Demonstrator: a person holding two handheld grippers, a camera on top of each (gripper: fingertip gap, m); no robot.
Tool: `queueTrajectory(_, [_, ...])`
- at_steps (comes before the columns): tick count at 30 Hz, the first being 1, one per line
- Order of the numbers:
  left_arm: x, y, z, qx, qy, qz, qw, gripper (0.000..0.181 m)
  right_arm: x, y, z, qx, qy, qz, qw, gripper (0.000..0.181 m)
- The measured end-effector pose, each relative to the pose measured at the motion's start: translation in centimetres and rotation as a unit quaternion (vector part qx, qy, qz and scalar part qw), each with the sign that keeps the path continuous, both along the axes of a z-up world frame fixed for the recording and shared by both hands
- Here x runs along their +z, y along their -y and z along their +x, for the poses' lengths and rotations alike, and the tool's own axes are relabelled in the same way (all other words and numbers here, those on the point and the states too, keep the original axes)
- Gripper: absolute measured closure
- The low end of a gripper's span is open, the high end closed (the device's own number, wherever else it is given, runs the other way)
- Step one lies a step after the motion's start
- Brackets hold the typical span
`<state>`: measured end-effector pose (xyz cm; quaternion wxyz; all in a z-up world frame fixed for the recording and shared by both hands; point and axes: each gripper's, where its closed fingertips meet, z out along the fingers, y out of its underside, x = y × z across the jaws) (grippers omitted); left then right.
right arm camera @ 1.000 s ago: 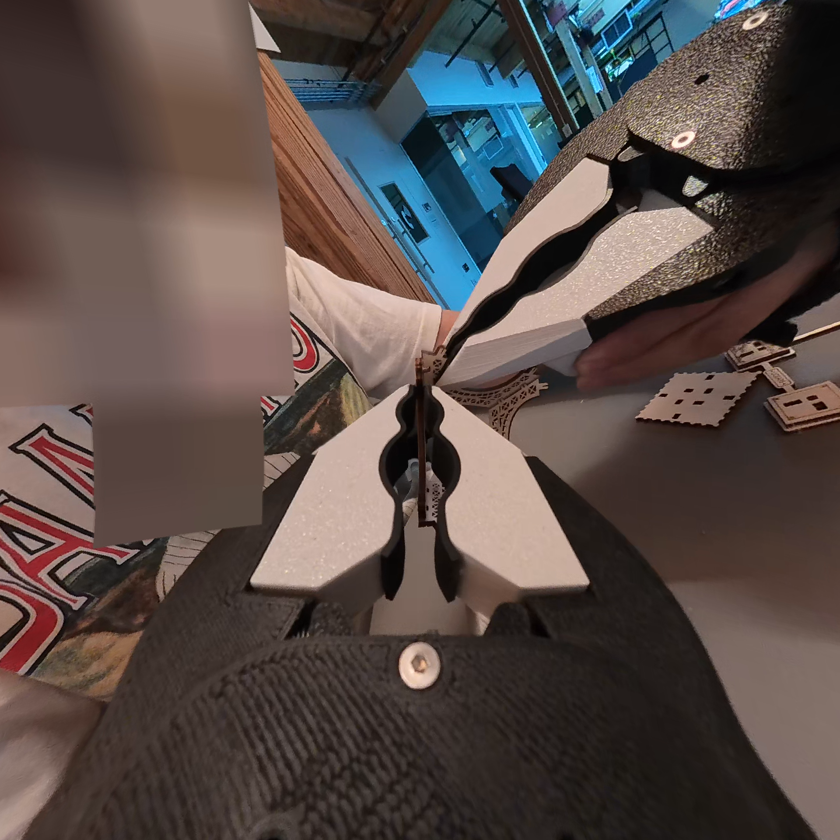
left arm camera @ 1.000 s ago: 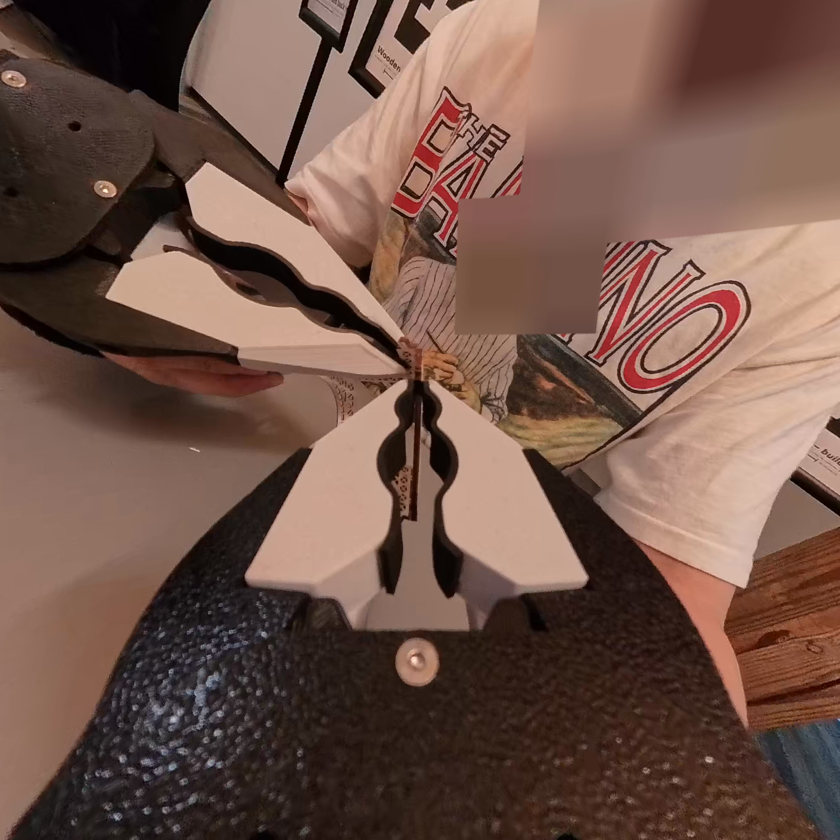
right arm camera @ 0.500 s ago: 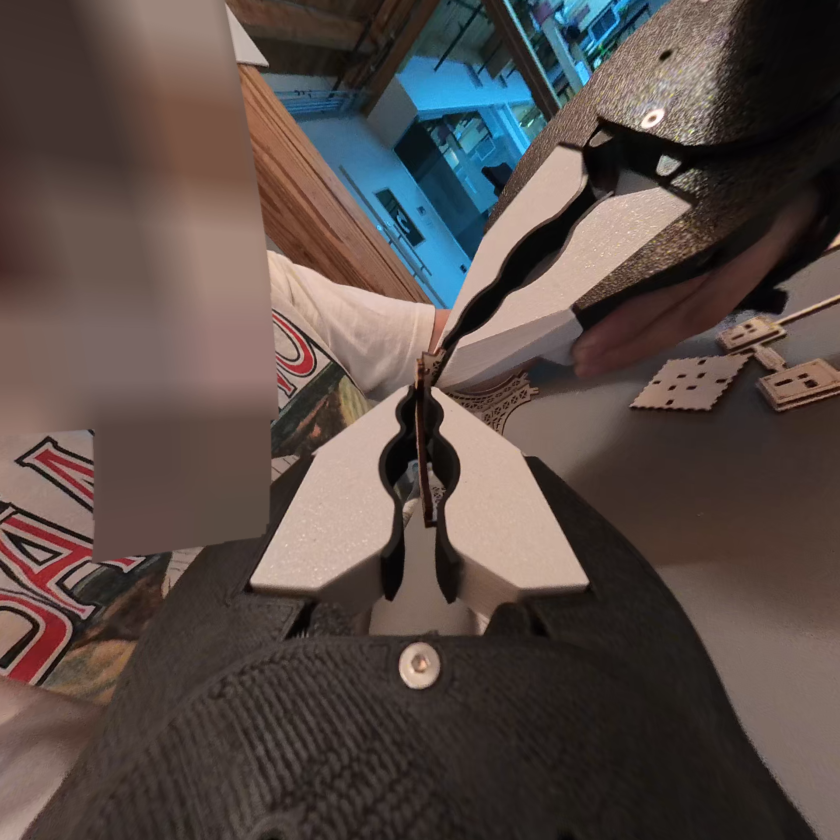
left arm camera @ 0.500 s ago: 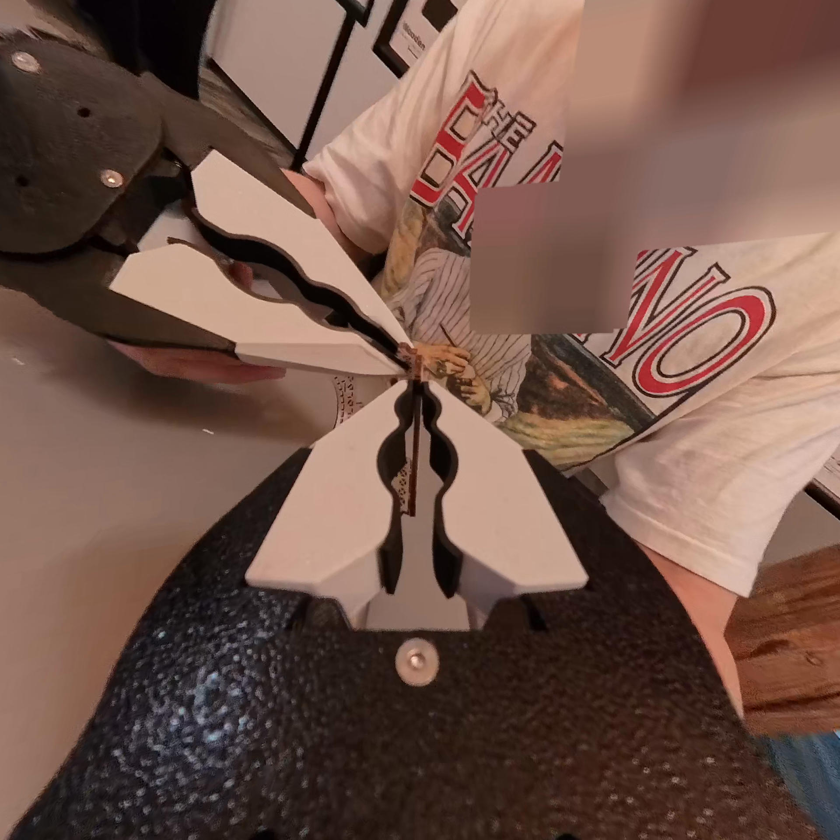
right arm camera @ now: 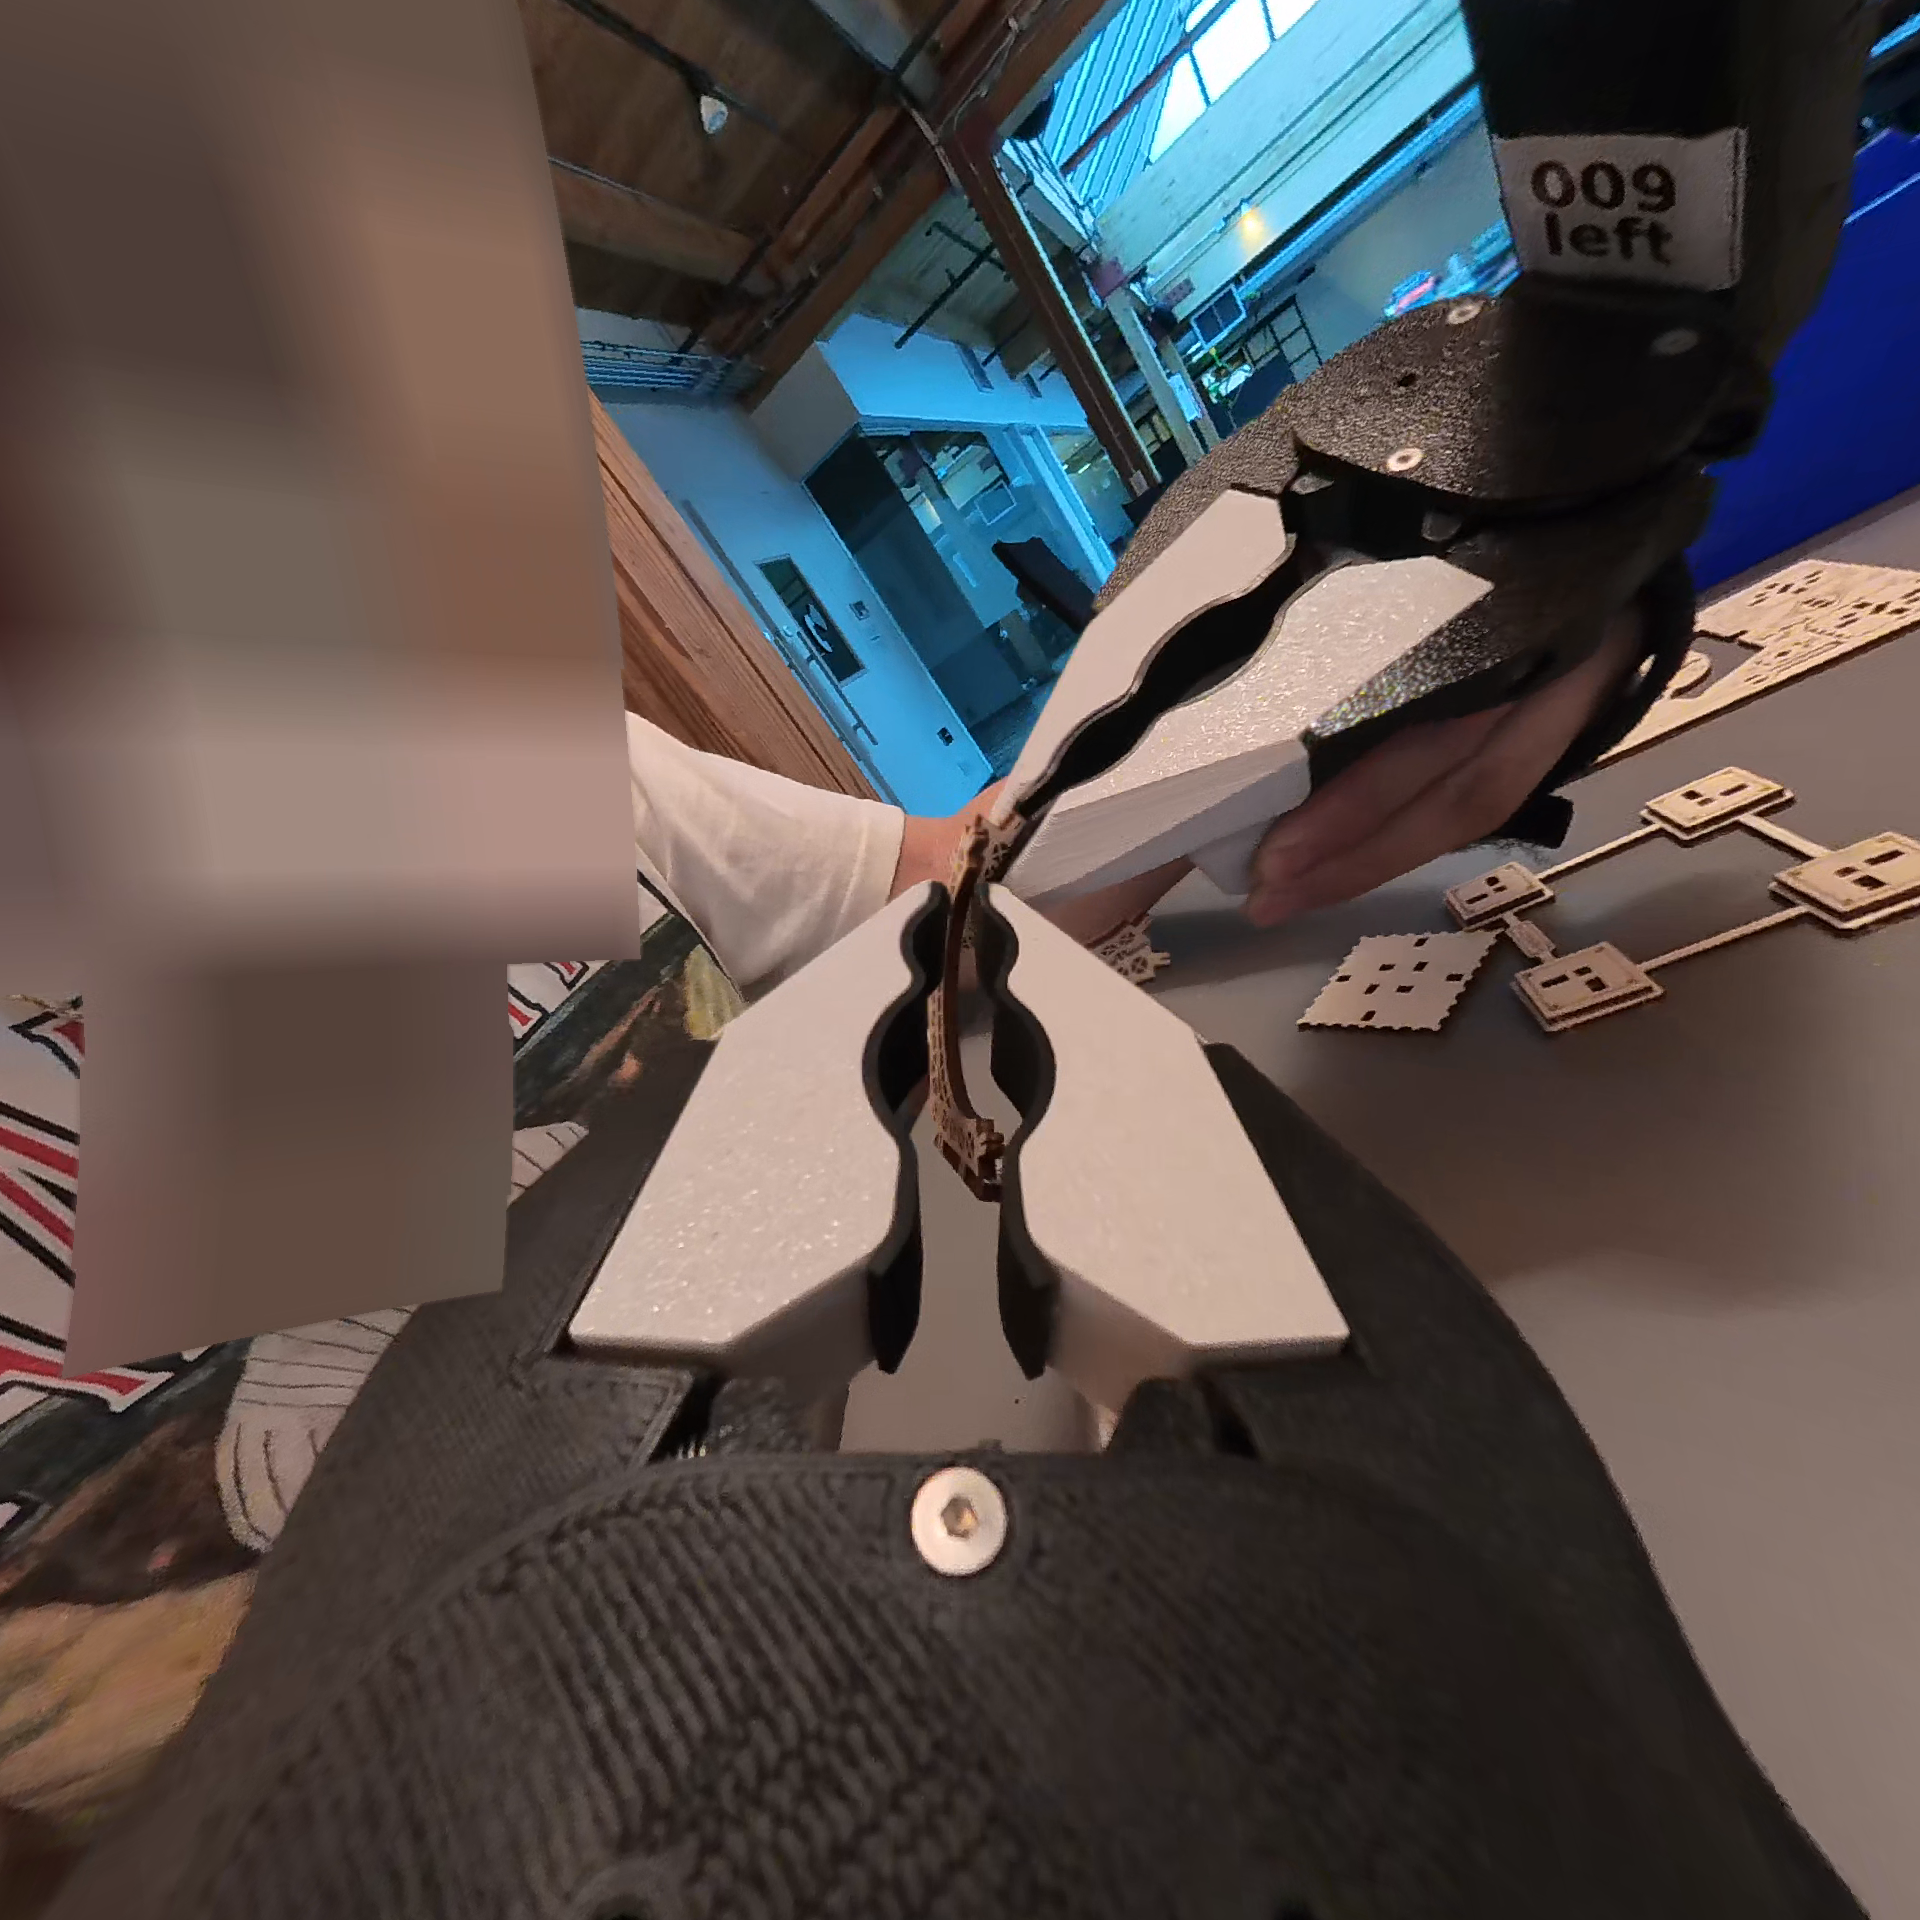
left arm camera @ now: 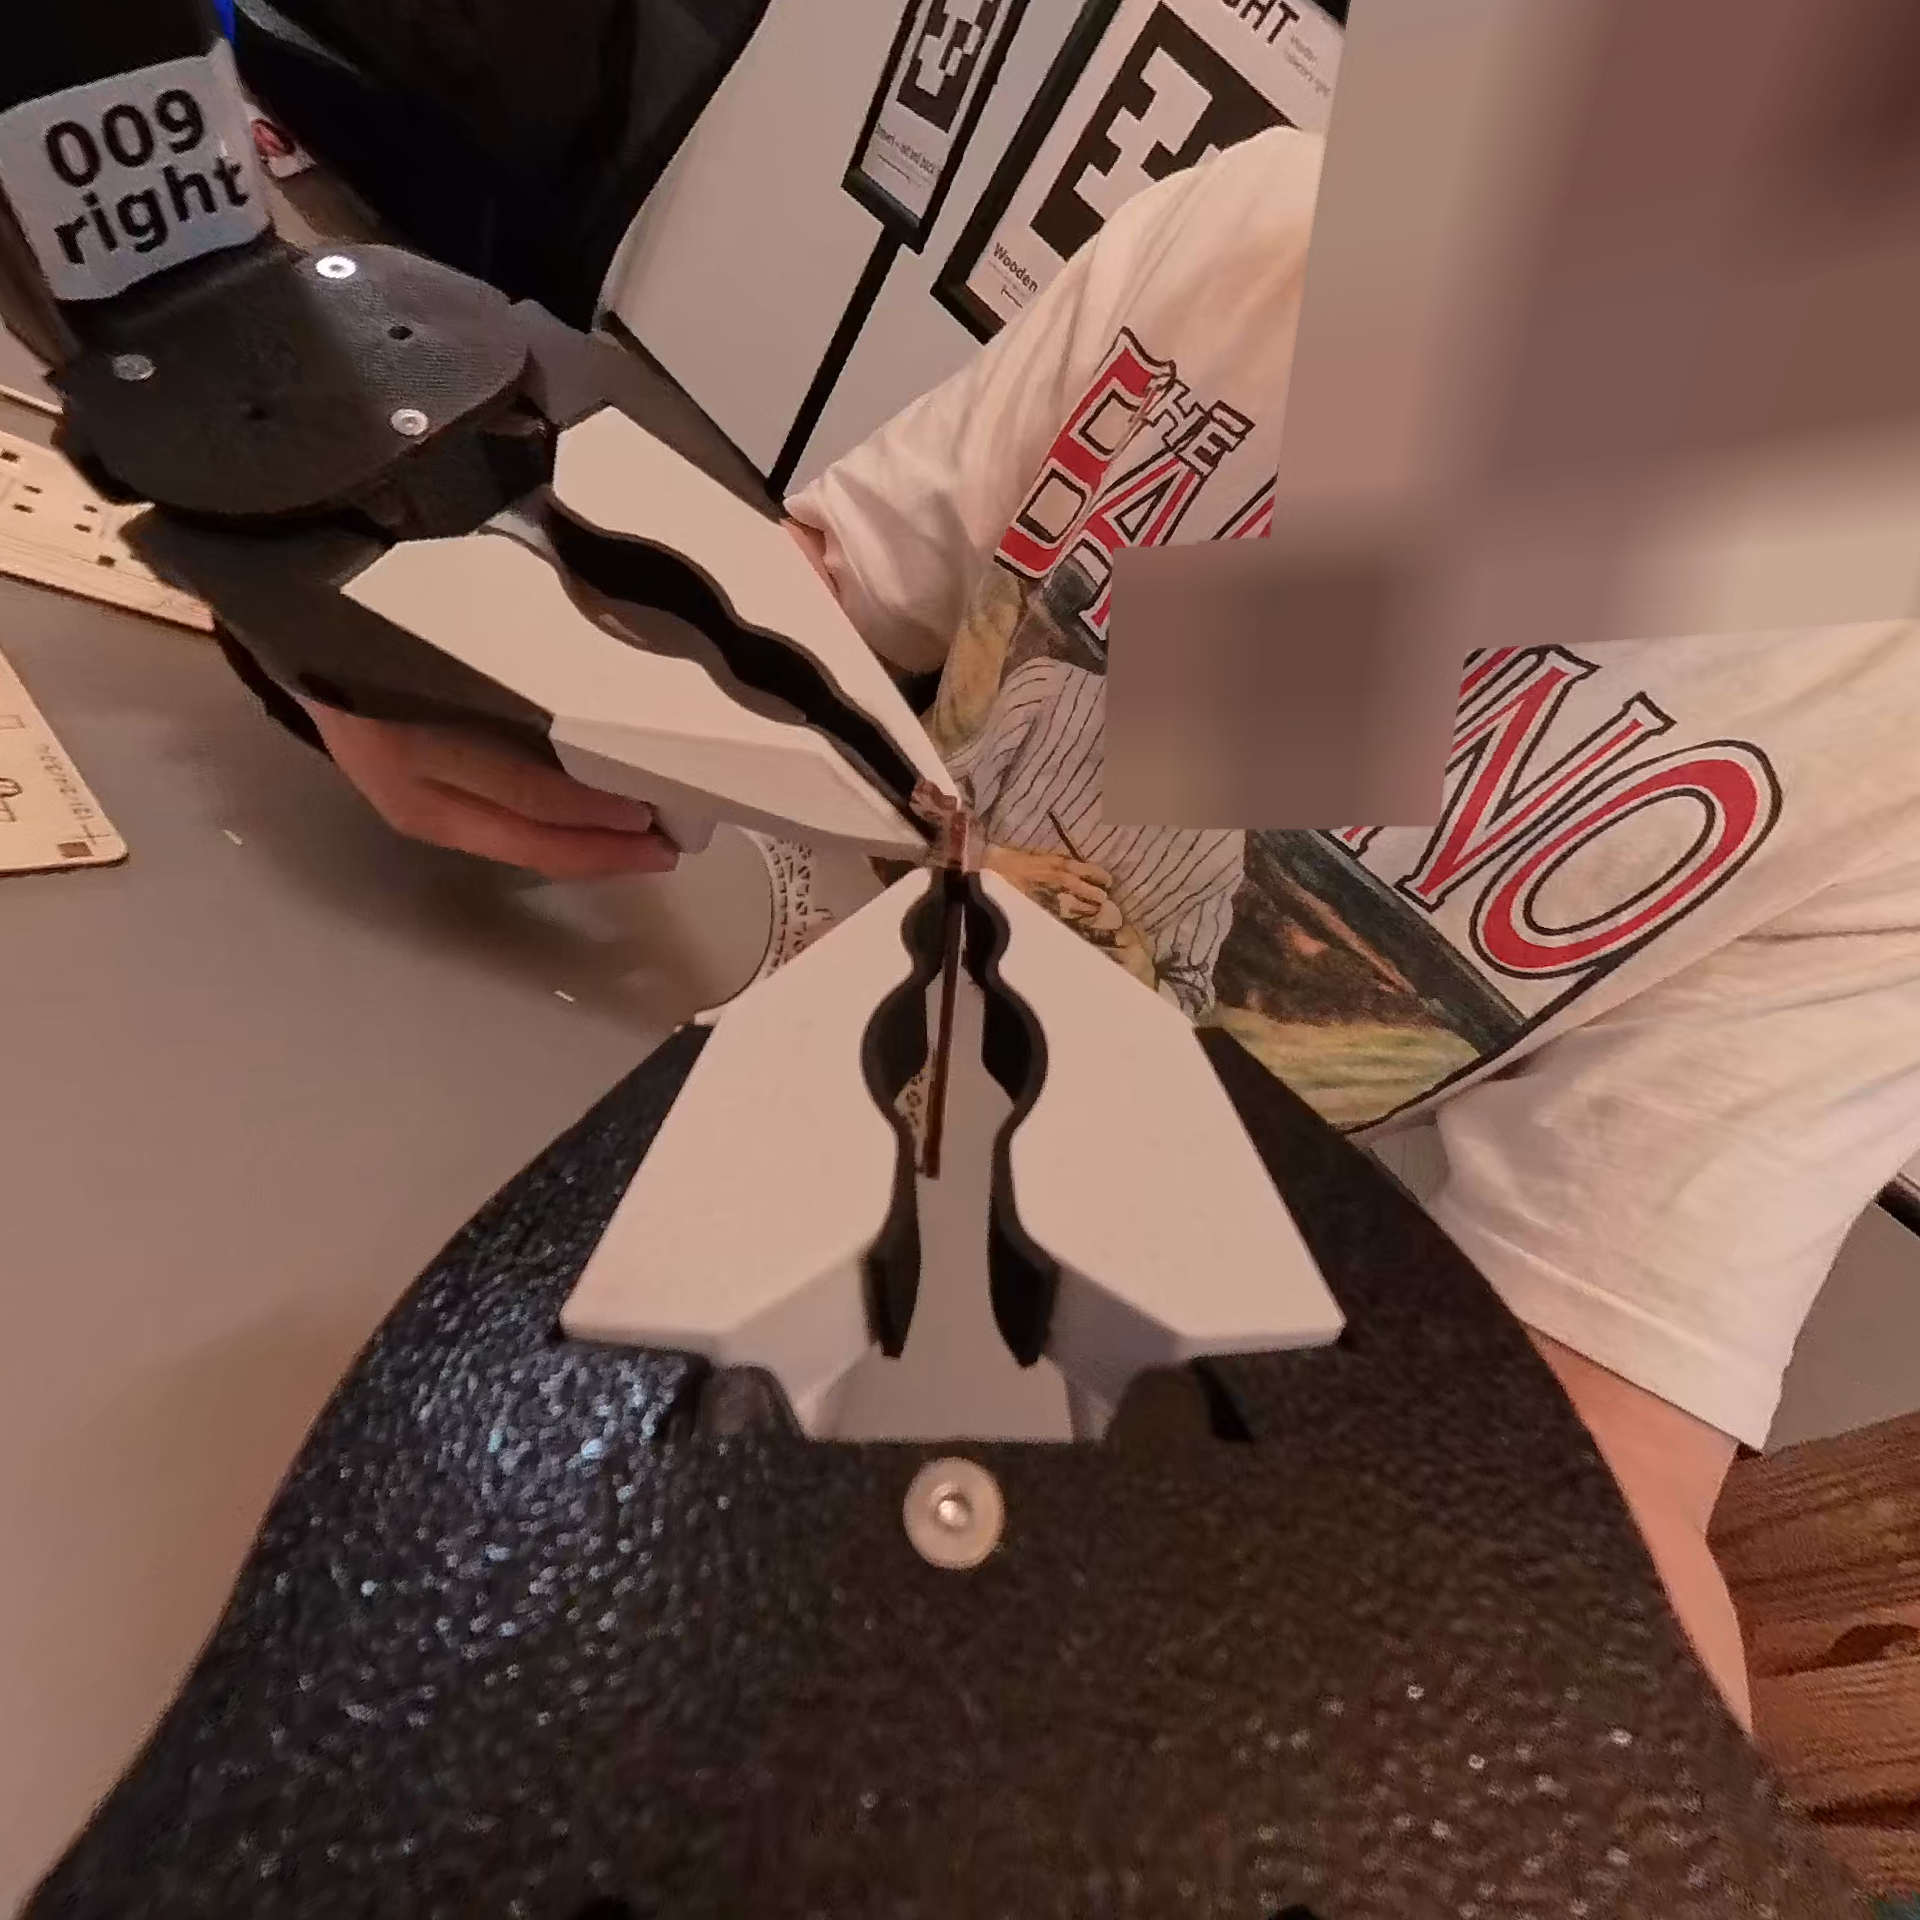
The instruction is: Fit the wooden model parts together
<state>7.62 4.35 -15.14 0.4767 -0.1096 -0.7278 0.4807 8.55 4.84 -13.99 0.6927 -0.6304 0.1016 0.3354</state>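
Observation:
My left gripper (left arm camera: 951, 875) is shut on a thin wooden lattice part (left arm camera: 943, 1039), seen edge-on between its white fingers. My right gripper (right arm camera: 961, 902) is shut on a curved wooden lattice part (right arm camera: 958, 1039) that runs up through its tips. Both are held above the grey table (right arm camera: 1558, 1195), tip to tip, and the two parts touch there. The right gripper shows in the left wrist view (left arm camera: 925, 810) from the upper left. The left gripper shows in the right wrist view (right arm camera: 1013, 826) from the upper right. How the parts join is hidden by the fingertips.
Loose wooden pieces lie on the table: a square plate (right arm camera: 1392, 982), a frame with square pads (right arm camera: 1714, 894), cut sheets (right arm camera: 1818, 613), more sheets (left arm camera: 52, 800), and a lattice piece below the grippers (left arm camera: 790, 904). A person in a white T-shirt (left arm camera: 1558, 1039) stands close behind. Both grippers' tips are close together, under 4 cm apart.
Both grippers stay tip to tip. The part in the right gripper has turned and now shows its curved lattice face instead of only its edge. Both views have shifted and show more of the table.

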Motion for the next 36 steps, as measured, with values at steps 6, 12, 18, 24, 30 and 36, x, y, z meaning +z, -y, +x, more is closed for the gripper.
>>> queueTrajectory(6, [0.4,0.3,1.0,0.044,0.018,-0.018,0.999,0.181,0.4,0.2,0.7,-0.003,-0.03,0.015,0.999,0.18])
queueTrajectory(12, [1.4,1.5,3.4,0.14,0.066,-0.056,0.986,0.174,1.3,1.3,3.0,-0.058,-0.052,0.047,0.996,0.18])
queueTrajectory(18, [2.2,1.7,5.1,0.203,0.103,-0.065,0.972,0.175,1.8,1.8,4.0,-0.09,-0.052,0.065,0.992,0.18])
queueTrajectory(24, [2.3,1.9,5.3,0.208,0.087,-0.061,0.972,0.181,2.1,1.9,4.1,-0.098,-0.049,0.075,0.991,0.18])
queueTrajectory(30, [2.4,2.0,5.4,0.207,0.062,-0.066,0.974,0.177,2.3,2.0,4.0,-0.095,-0.05,0.081,0.991,0.18])
queueTrajectory(36, [2.9,1.9,5.1,0.196,0.046,-0.089,0.976,0.178,2.3,1.7,3.6,-0.083,-0.046,0.077,0.992,0.18])
